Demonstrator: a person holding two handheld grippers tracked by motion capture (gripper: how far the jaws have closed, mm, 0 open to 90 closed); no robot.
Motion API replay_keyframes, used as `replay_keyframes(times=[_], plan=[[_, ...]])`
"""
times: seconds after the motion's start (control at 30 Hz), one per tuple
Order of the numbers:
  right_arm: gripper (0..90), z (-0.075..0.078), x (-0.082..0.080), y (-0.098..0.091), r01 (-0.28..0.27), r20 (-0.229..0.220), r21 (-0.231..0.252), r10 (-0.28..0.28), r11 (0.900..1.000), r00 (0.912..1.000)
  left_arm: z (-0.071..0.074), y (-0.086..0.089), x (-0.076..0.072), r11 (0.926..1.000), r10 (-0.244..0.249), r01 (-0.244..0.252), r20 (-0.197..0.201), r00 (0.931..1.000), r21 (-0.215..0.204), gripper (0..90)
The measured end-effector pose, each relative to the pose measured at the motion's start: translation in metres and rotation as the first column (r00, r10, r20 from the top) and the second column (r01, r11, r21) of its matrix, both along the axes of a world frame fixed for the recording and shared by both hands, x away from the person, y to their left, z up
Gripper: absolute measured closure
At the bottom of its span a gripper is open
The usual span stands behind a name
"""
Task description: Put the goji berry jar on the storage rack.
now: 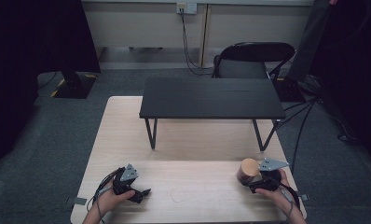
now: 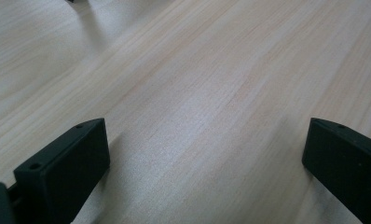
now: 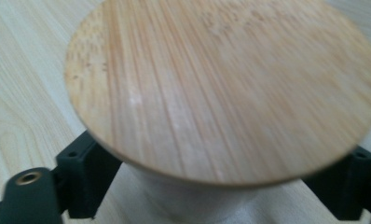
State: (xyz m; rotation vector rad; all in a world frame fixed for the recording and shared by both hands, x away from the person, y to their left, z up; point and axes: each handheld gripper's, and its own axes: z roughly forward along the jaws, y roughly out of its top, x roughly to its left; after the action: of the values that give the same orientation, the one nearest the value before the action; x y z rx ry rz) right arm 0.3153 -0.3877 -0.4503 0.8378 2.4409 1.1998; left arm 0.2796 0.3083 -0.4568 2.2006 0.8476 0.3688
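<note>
A wooden-lidded jar is clamped between the jaws of the right gripper on the pale table. The left gripper, well apart from it, is held open over bare wood.

Beyond the tools, a low black rectangular stand on thin metal legs sits on the pale wooden table, with a black folding chair on the grey carpet behind it.
</note>
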Motion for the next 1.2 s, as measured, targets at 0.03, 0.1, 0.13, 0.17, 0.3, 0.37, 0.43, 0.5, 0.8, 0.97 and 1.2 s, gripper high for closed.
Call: replay_keyframes(times=[0.03, 0.1, 0.13, 0.17, 0.3, 0.37, 0.43, 0.5, 0.8, 0.97, 1.2], plan=[[14.9, 0.000, 0.000, 0.001, -0.001, 0.005, 0.001, 0.001, 1.0000, 1.0000, 0.000, 0.000, 0.000, 1.0000, 0.000, 0.000, 0.000, 1.0000, 0.000, 0.0], [17.7, 0.000, 0.000, 0.001, -0.011, 0.013, 0.003, 0.011, 0.9999, 0.9998, 0.000, 0.000, 0.000, 1.0000, 0.000, 0.000, 0.000, 1.0000, 0.000, 0.0], [18.6, -0.001, 0.000, 0.001, -0.017, 0.014, 0.002, 0.017, 0.9999, 0.9998, 0.000, 0.000, 0.000, 1.0000, 0.000, 0.000, 0.000, 1.0000, 0.000, 0.0], [19.8, -0.002, 0.000, 0.000, -0.019, 0.014, 0.009, 0.019, 0.9998, 0.9997, 0.000, 0.000, 0.000, 1.0000, 0.000, 0.000, 0.000, 1.0000, 0.000, 0.0], [24.1, -0.001, 0.000, 0.002, -0.020, 0.022, -0.003, 0.020, 0.9998, 0.9996, 0.000, 0.000, 0.000, 1.0000, 0.000, 0.000, 0.000, 1.0000, 0.000, 0.0], [24.7, -0.002, 0.001, 0.000, -0.022, 0.020, 0.004, 0.022, 0.9998, 0.9996, 0.000, 0.000, 0.000, 1.0000, 0.000, 0.000, 0.000, 1.0000, 0.000, 0.0], [25.5, -0.004, 0.000, -0.001, -0.020, 0.022, 0.013, 0.019, 0.9997, 0.9996, 0.000, 0.000, 0.000, 1.0000, 0.000, 0.000, 0.000, 1.0000, 0.000, 0.0], [25.6, -0.004, 0.000, -0.002, -0.021, 0.023, 0.018, 0.021, 0.9996, 0.9995, 0.000, 0.000, 0.000, 1.0000, 0.000, 0.000, 0.000, 1.0000, 0.000, 0.0], [25.8, -0.005, -0.001, -0.002, -0.018, 0.015, 0.033, 0.017, 0.9993, 0.9997, 0.000, 0.000, 0.000, 1.0000, 0.002, -0.002, 0.000, 1.0000, -0.001, 0.0], [25.8, 0.002, -0.003, 0.001, -0.022, 0.009, 0.027, 0.022, 0.9994, 0.9997, 0.000, 0.000, 0.000, 1.0000, 0.002, -0.002, 0.000, 1.0000, 0.000, 0.0], [25.8, 0.022, -0.003, 0.004, -0.038, 0.005, 0.039, 0.037, 0.9985, 0.9993, 0.000, 0.000, 0.000, 1.0000, 0.002, -0.002, 0.000, 1.0000, -0.001, 0.0]])
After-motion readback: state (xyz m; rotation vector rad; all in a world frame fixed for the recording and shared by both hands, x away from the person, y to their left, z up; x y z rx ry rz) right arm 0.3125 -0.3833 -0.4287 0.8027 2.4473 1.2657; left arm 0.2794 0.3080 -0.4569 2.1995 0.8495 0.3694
